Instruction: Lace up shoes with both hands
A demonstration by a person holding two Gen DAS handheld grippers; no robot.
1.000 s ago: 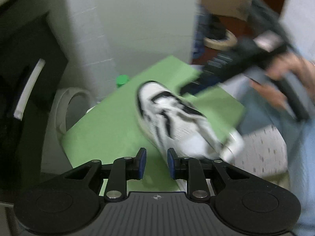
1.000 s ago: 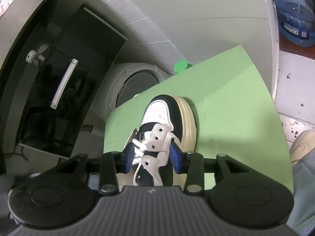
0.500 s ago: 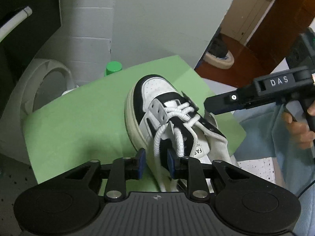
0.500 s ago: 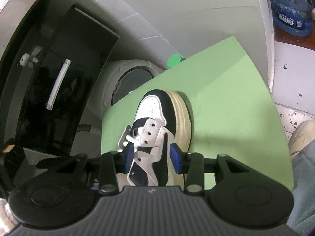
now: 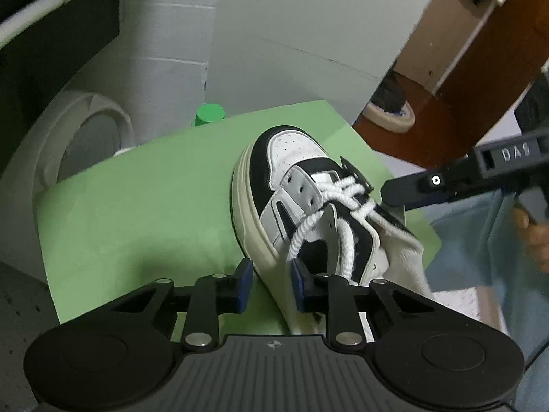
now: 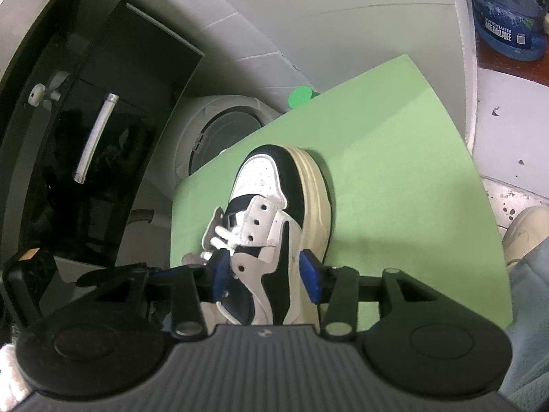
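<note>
White laces crossed the black-and-white shoe on the green bench. The left gripper stood with jaws narrowly parted at its sole; the right gripper had jaws wide, straddling the shoe's side.

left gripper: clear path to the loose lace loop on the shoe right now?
Probably yes. The left gripper is open, with the lace loop just ahead of its right finger and nothing between. The right gripper sits farther up the shoe.
</note>
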